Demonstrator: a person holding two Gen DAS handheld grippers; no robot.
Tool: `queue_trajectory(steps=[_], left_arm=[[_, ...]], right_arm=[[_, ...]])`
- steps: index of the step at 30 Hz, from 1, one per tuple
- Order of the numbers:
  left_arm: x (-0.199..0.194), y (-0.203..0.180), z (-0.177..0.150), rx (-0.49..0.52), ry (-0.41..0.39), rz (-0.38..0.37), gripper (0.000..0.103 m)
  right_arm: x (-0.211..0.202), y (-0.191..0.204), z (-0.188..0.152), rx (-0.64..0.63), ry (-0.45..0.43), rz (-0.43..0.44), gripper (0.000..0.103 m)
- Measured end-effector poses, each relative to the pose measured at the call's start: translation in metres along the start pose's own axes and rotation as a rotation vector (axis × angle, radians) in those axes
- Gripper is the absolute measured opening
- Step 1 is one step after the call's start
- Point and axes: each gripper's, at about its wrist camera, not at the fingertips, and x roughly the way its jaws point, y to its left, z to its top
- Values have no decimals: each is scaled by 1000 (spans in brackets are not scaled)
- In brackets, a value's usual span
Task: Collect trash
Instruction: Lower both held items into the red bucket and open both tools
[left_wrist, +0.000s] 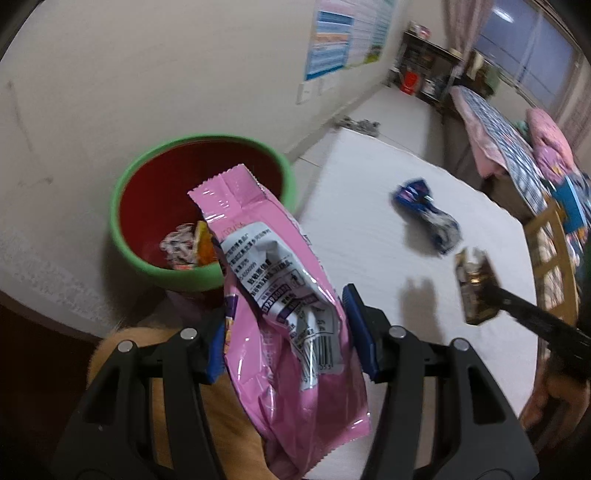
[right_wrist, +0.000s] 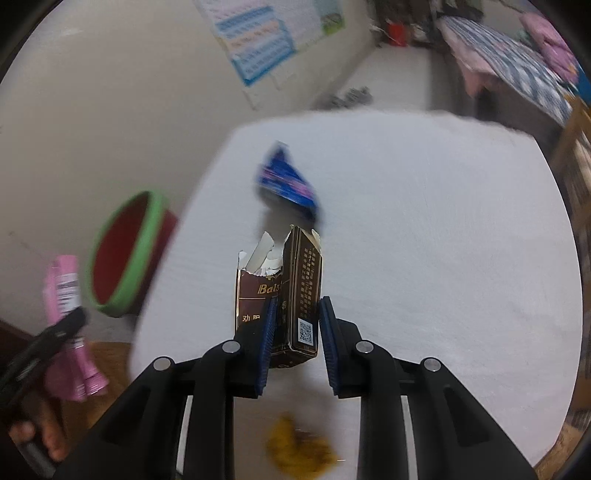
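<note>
Looking along our left gripper (left_wrist: 291, 328), we see a pink wrapper (left_wrist: 280, 314) clamped between its blue pads (left_wrist: 360, 332), the jaws about half closed on the crinkled film. The wrapper's sealed top edge leans toward a bin (left_wrist: 129, 206) with a green rim and red inside, which stands just off the left edge of the white surface (left_wrist: 369, 229). Some crumpled trash (left_wrist: 186, 245) already lies in the bottom of the bin. Farther out on the surface lies a blue wrapper (left_wrist: 428, 214), well apart from the bin. At the right edge of this view our right gripper (left_wrist: 517, 306) comes in, gripping a dark brown box (left_wrist: 474, 286) above the surface, and part of a hand (left_wrist: 554, 402) shows below it. A bed (left_wrist: 498, 129) and a wall poster (left_wrist: 343, 33) sit in the background.

Turning to the right wrist view, we find the right gripper (right_wrist: 295, 332) nearly closed on the box (right_wrist: 291, 295), a torn-open pack held upright with white paper scraps poking from its top; both pads (right_wrist: 267, 332) press its lower sides. The blue wrapper (right_wrist: 288, 177) lies on the surface (right_wrist: 443, 240) beyond the box, blurred. Below the jaws, nearer to us, a yellowish-brown scrap (right_wrist: 299, 448) rests on the surface. To the left the bin (right_wrist: 125, 254) stands beside the surface, and the left gripper (right_wrist: 55, 332) holds the pink wrapper (right_wrist: 66, 314) just beside the bin's rim.
</note>
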Motion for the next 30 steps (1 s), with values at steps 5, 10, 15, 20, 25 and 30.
queue_trajectory(steps=[5,10,15,20,25,30], left_arm=[[0,40,18,-53,-20,41,53],[6,74,42,-69,-27,61,53],[24,103,65,-99,-9,52,53],[41,125,77,-128,17,54,53],[54,138,77,-149,31,79,54],[63,142,76,-170,49,96,74]], right_arm=[[-8,64,19,-103,-30,95,24],[2,128,35,-198,-23,167,24],[22,184,56,-264,-17,202,24],[44,220,70,-289,0,214,24],[59,235,80,-300,3,204,25],[64,240,86,-316,-1,208,41]])
